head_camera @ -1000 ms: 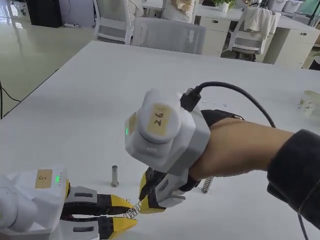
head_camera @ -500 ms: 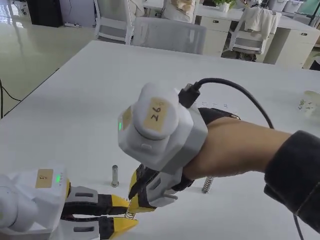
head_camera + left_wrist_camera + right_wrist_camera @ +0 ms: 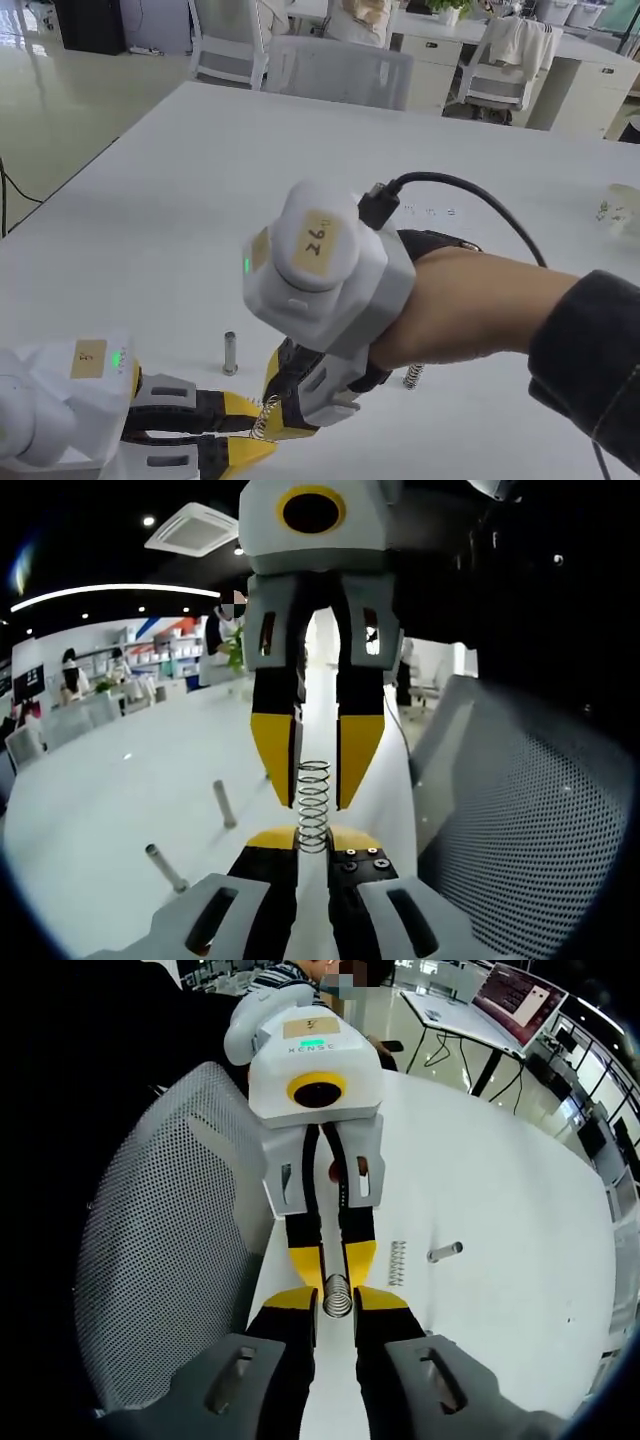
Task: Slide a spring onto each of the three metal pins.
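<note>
Regrip step, I think: left hand-held gripper (image 3: pixel 312 845) clamps the spring (image 3: pixel 313 805); right hand-held gripper (image 3: pixel 337 1305), I cannot tell. Next, align with pin (image 3: pixel 230 352).

White table (image 3: pixel 150 200): upright pin (image 3: pixel 229 352), spring (image 3: pixel 413 375), maybe lying.

In the head view the left gripper (image 3: pixel 262 430) is cut off by the bottom and left edges, so its rear half is out of sight. The body of the right gripper (image 3: pixel 282 408) and the hand (image 3: pixel 460 300) around it cover the surface (image 3: pixel 150 220) beneath them and most of that gripper's fingers (image 3: pixel 274 372). A loose spring (image 3: pixel 412 376) shows just its lower coils under the hand. The held spring (image 3: pixel 265 417) runs up behind those fingers; whether anything sits inside its coil cannot be told. A clear object (image 3: pixel 622 205) at the right edge is cut off and too blurred to name.
</note>
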